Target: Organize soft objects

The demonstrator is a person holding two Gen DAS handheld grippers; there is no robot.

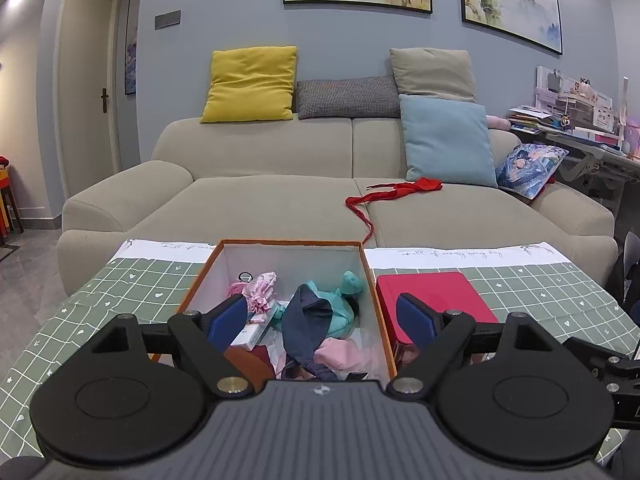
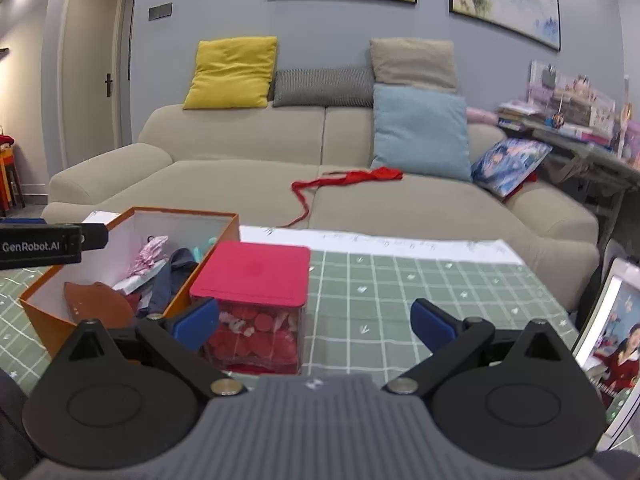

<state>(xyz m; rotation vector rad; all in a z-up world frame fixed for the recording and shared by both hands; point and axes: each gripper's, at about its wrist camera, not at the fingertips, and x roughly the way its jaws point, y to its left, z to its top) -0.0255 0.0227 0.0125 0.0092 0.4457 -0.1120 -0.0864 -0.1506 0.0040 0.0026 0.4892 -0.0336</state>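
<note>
Both tongs wide and empty; the orange box (image 1: 376,304) lies under the left tongs (image 1: 322,322).
Right tongs (image 2: 314,326) stand beside it, facing the red-lidded box (image 2: 252,272) on the bench (image 2: 420,300).

The room is softly lit, with a bright glow in the top left corner. Both views bend at the edges. The right wrist view looks a bit blurry, perhaps from movement.
</note>
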